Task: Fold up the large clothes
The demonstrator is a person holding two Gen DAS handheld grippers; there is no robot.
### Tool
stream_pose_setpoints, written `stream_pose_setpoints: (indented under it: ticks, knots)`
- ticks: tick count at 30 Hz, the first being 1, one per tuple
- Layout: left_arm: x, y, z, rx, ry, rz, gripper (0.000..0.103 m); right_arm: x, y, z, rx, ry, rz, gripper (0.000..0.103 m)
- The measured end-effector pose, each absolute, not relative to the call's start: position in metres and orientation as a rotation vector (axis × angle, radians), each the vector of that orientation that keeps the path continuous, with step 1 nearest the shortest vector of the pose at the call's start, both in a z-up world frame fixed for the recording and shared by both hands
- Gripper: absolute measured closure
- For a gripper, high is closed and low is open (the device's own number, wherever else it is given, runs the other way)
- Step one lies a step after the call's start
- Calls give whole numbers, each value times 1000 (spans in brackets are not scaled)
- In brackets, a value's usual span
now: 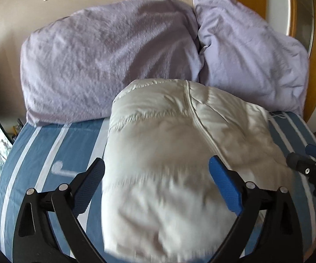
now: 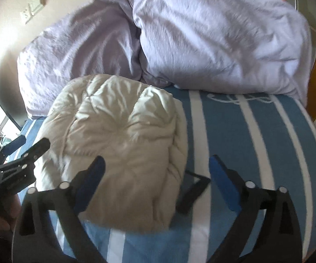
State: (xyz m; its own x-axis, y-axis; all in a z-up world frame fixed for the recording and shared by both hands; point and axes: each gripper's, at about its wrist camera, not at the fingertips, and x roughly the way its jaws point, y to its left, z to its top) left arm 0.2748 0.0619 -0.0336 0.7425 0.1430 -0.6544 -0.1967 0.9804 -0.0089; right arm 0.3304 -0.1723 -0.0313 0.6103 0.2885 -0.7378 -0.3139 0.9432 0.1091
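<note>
Left gripper (image 1: 157, 171) hangs over the bed with its jaws spread wide, blue pads clear of the cloth. Between and just beyond them lies the cream puffer jacket (image 1: 169, 153), folded into a plump bundle on the blue-and-white striped sheet (image 1: 48, 153). Past the jacket, two lilac pillows (image 1: 105, 61) lean against the beige wall. Far off to the claw's right, the right gripper (image 1: 311, 160) pokes in at the frame edge, too little showing to read its jaws.
</note>
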Motion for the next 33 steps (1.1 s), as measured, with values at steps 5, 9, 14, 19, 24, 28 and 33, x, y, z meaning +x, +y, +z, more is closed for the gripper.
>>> stream_pose_setpoints:
  ticks: [5, 9, 14, 19, 24, 28, 33]
  knots:
    - [228, 68, -26, -142, 724, 160, 2, 279, -178, -11, -61, 842, 351, 2]
    - [191, 69, -19, -180, 728, 153, 2, 242, -181, -4, -48, 869, 382, 2]
    - [153, 68, -13, -222, 740, 136, 2, 204, -184, -5, -32, 919, 397, 2]
    - [122, 61, -11, -250, 756, 126, 2, 177, -184, -10, -39, 944, 398, 2]
    - [108, 55, -18, -275, 776, 121, 2, 164, -187, -13, -26, 952, 395, 2]
    - [106, 51, -23, -286, 791, 113, 2, 163, -189, -17, -7, 962, 392, 2]
    - [104, 49, -23, -293, 788, 107, 2, 163, -188, -21, 0, 977, 394, 2]
